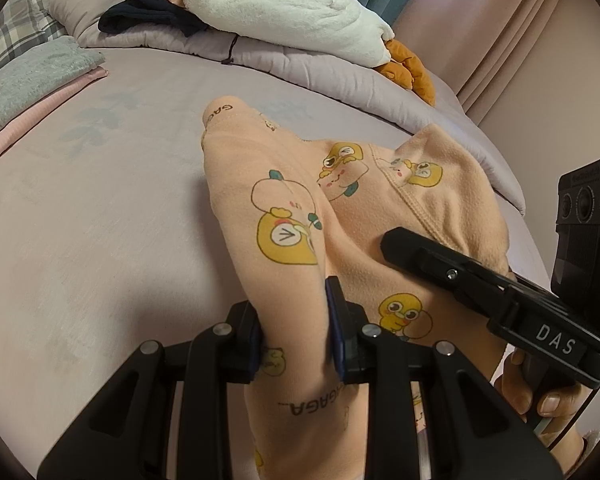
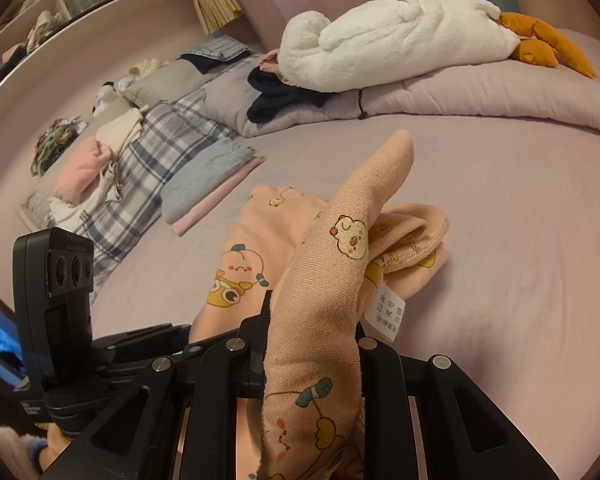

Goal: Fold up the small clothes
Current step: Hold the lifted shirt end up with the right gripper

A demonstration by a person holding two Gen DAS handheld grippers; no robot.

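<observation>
A small peach garment (image 1: 352,216) printed with yellow cartoon ducks lies partly folded on the lilac bed sheet (image 1: 100,220). My left gripper (image 1: 296,332) is shut on a raised fold at its near left edge, the blue pads pressing the cloth. In the right wrist view my right gripper (image 2: 314,344) is shut on another bunched fold of the same peach garment (image 2: 260,248), which stands up between the fingers; a white care label (image 2: 384,312) hangs beside it. The right gripper's fingers (image 1: 404,244) also show in the left wrist view, over the cloth.
A folded grey-blue and pink stack (image 2: 208,188) lies left of the garment. Behind are a white plush toy (image 2: 400,36) with orange feet, a dark garment (image 2: 280,96), a rolled lilac quilt (image 2: 480,92), a plaid pillow and loose clothes (image 2: 100,160). A hand (image 1: 548,392) holds the right gripper.
</observation>
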